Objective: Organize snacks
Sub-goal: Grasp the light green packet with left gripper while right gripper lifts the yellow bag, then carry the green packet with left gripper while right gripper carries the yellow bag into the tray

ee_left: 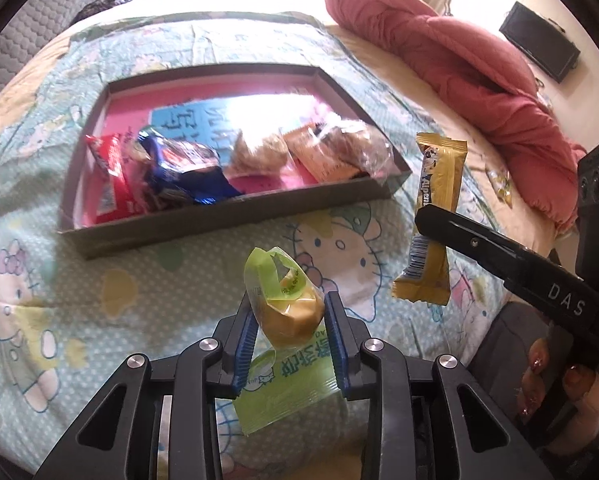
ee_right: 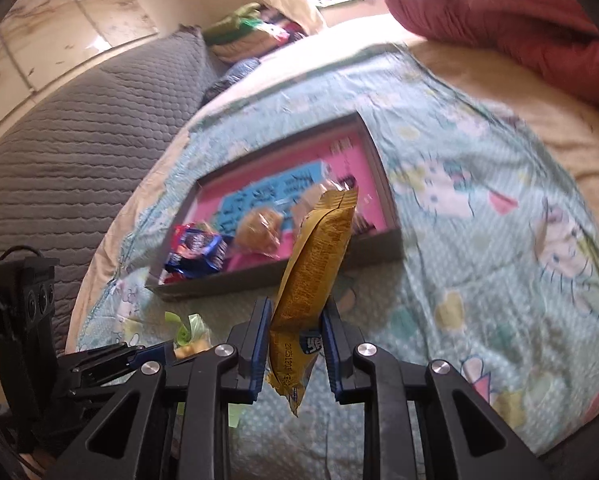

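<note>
Left wrist view is showing a bed covered by a cartoon-cat blanket (ee_left: pixel 339 248), with a red quilt (ee_left: pixel 451 64) lying bunched at the far right. A shallow grey tray (ee_left: pixel 227 220) with a pink floor is sitting on the blanket at mid distance, holding several snack packets, among them a red packet (ee_left: pixel 113 178) at its left and a blue packet (ee_left: pixel 183 172) beside it. Right of the tray, the right gripper (ee_right: pixel 295 344) is pinching a yellow snack bar (ee_left: pixel 431 216) low on its wrapper, so the bar is hanging upright above the blanket. Nearest, the left gripper (ee_left: pixel 289 320) is squeezing a green-wrapped pastry (ee_left: pixel 287 308) between its blue pads. Both snacks are probably light, with thin, slippery, crinkly film; the pastry looks soft and crushable, so gripping gently across the middle seems wisest. The bar's label is reading "Alpen", partly hidden; the right gripper's finger is showing "DAS"; the pastry's writing is not legible.
</note>
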